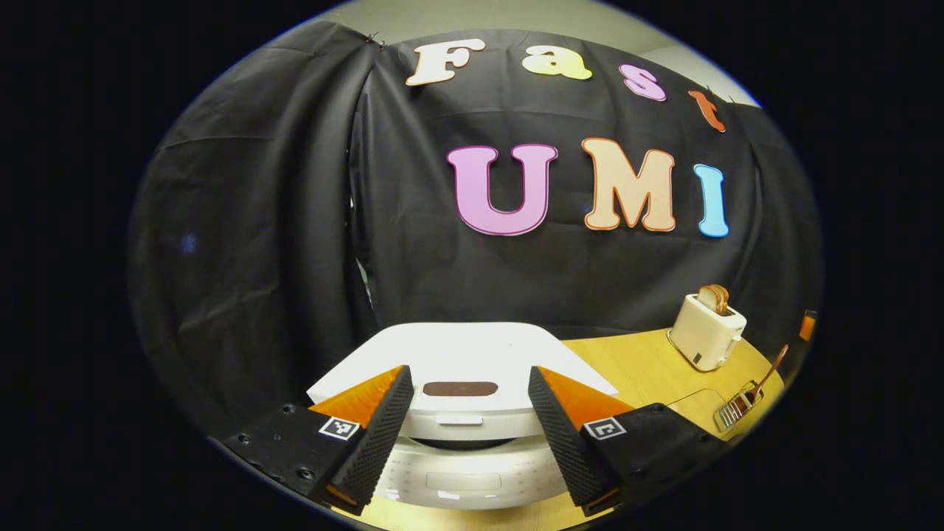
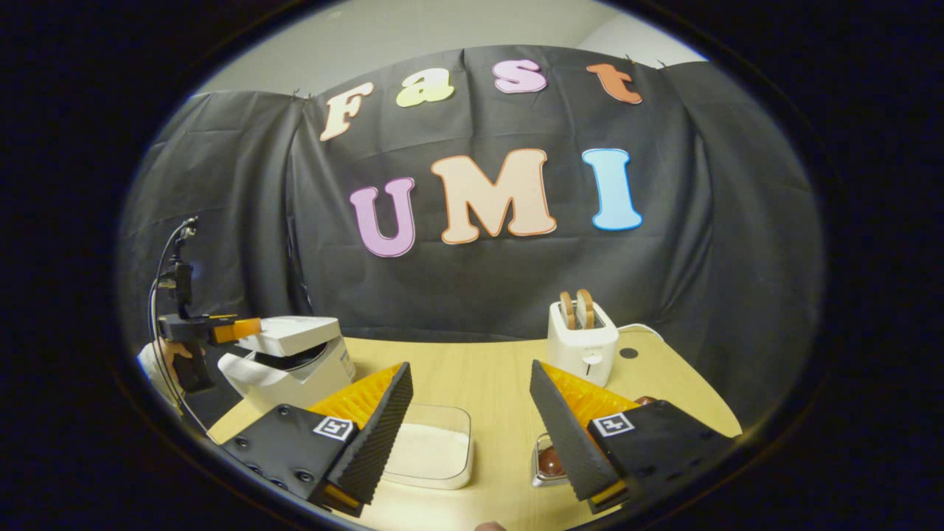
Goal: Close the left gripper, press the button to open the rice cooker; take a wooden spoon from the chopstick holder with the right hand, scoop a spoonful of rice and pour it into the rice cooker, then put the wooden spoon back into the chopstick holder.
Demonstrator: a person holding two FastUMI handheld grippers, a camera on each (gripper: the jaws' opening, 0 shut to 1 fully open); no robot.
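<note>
A staged recording booth is shown, dressed as a kitchen: black cloth (image 2: 723,243) is hung as the walls around a pale wooden surface (image 2: 487,383), on which a rice cooker (image 2: 291,361) and a toaster (image 2: 582,343) are set.

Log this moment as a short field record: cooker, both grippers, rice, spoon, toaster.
cooker: white, lid partly raised
left gripper: open, before the cooker's lid
right gripper: open, holding nothing, above the table
rice: in a clear tub between the right gripper's fingers, farther off
spoon: standing in the holder
toaster: white, two slices standing in it, at the table's back
</note>
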